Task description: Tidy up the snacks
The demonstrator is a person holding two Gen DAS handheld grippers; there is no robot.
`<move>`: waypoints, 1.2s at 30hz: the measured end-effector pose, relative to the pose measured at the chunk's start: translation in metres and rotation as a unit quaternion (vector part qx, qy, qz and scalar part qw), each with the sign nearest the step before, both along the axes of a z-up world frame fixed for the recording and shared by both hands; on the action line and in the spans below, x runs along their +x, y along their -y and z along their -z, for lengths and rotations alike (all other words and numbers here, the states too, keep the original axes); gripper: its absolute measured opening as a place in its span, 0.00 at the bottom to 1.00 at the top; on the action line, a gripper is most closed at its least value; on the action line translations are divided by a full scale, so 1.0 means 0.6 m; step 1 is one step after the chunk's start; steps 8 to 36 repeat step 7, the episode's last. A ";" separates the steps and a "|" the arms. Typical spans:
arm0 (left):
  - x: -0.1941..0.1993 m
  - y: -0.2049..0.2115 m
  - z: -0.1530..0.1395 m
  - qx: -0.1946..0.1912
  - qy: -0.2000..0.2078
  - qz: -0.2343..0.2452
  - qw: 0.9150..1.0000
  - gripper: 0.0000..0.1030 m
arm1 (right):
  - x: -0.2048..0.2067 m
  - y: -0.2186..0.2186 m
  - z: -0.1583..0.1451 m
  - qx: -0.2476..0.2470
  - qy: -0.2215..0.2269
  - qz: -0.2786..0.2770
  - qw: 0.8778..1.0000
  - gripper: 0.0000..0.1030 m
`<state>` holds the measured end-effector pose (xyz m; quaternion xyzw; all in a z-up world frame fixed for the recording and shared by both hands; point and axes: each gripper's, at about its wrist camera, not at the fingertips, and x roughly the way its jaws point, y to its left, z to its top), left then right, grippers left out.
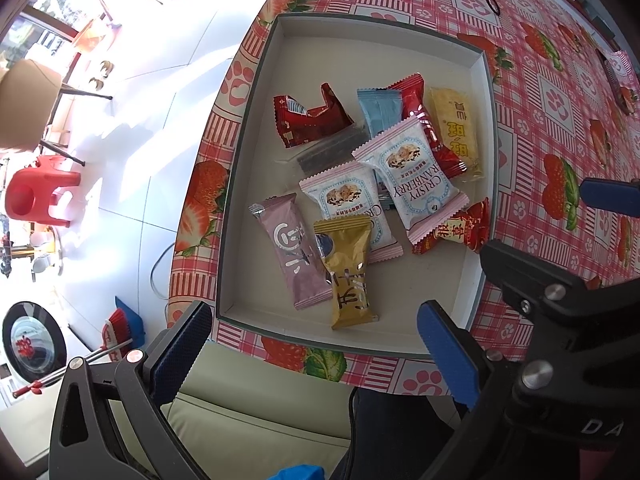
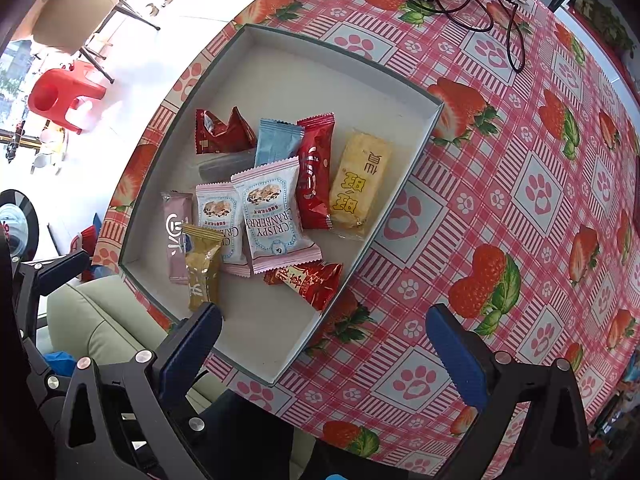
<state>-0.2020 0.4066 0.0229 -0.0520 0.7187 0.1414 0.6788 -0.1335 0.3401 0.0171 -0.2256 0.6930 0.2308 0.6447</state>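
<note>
Snack packets (image 1: pixel 408 176) all lie piled loosely in the shallow box (image 2: pixel 424 136) on the desk (image 2: pixel 520 200), unsorted. Both left tongs (image 1: pixel 316 344) and right tongs (image 2: pixel 324 344) spread apart, empty. Possibly one packet (image 1: pixel 620 80) outside, at far edge — blurry.

A dark packet (image 1: pixel 334 152) — contents perhaps unreadable — lies half-buried under other snacks.

Home room, strawberry tablecloth (image 2: pixel 500 208), red stool (image 1: pixel 38 196), sofa (image 1: pixel 256 412)
</note>
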 end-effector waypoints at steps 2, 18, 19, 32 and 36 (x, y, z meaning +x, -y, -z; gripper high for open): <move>0.000 0.000 0.001 0.002 0.000 0.000 1.000 1.00 | 0.000 0.000 0.000 0.000 0.000 0.000 1.000 1.00; 0.001 -0.003 -0.018 -0.001 0.032 -0.002 0.999 1.00 | 0.000 0.000 0.000 0.000 0.000 0.000 1.000 1.00; 0.001 -0.003 -0.018 -0.001 0.032 -0.002 0.999 1.00 | 0.000 0.000 0.000 0.000 0.000 0.000 1.000 1.00; 0.001 -0.003 -0.018 -0.001 0.032 -0.002 0.999 1.00 | 0.000 0.000 0.000 0.000 0.000 0.000 1.000 1.00; 0.001 -0.003 -0.018 -0.001 0.032 -0.002 0.999 1.00 | 0.000 0.000 0.000 0.000 0.000 0.000 1.000 1.00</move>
